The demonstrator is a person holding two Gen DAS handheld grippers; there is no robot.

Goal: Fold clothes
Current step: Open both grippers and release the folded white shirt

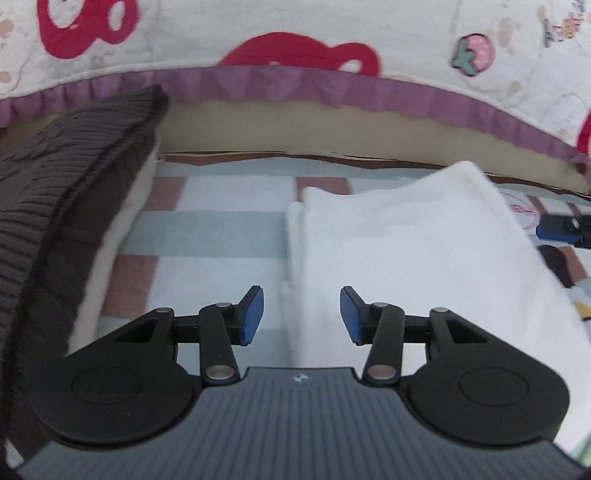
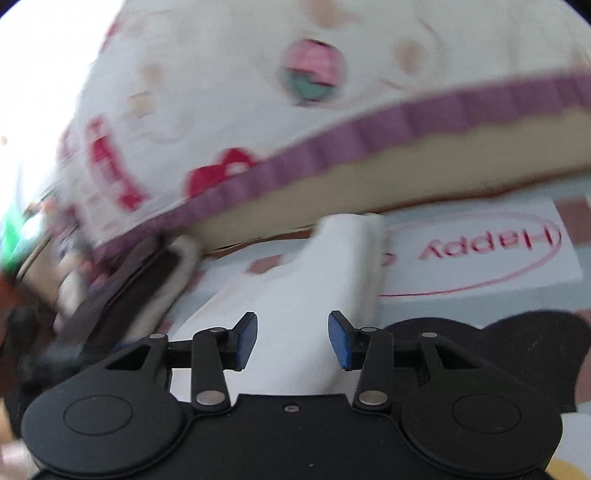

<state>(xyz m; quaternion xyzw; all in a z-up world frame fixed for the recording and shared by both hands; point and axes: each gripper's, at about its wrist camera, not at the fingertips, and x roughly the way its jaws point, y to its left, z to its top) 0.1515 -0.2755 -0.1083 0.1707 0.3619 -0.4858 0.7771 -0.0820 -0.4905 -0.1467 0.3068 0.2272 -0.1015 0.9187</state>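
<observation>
Checked mat [image 1: 221, 218] in pale blue, white and dusty pink: your work surface, laid against a bed edge whose printed quilt [image 1: 295, 22] ends in a purple frill [image 1: 369, 94].

Item one: white garment [image 1: 406, 240], already folded into a long thick strip. It lies on the mat with its long axis running away from you toward the bed. In the left wrist view it sits ahead and to the right of centre, its left edge passing between your jaws.

Item two: left gripper [image 1: 301, 314], jaws partly open, blue pads clear of the cloth, nothing held.

Item three: right gripper [image 2: 291, 339], jaws likewise partly open and empty. The garment [image 2: 314, 295] runs straight ahead of it, far end near the bed base; this view is blurred.

Item four: dark ribbed garment [image 1: 62, 192] stacked on a cream one [image 1: 122, 243] at the left, well apart from the white strip.

Item five: your right tool's blue pad [image 1: 554, 229], just visible beyond the strip's right edge.

Judgement: both tools flank the strip's near end, so the next fold likely carries near end to far, along its length; neither hand is clearly nearer.
</observation>
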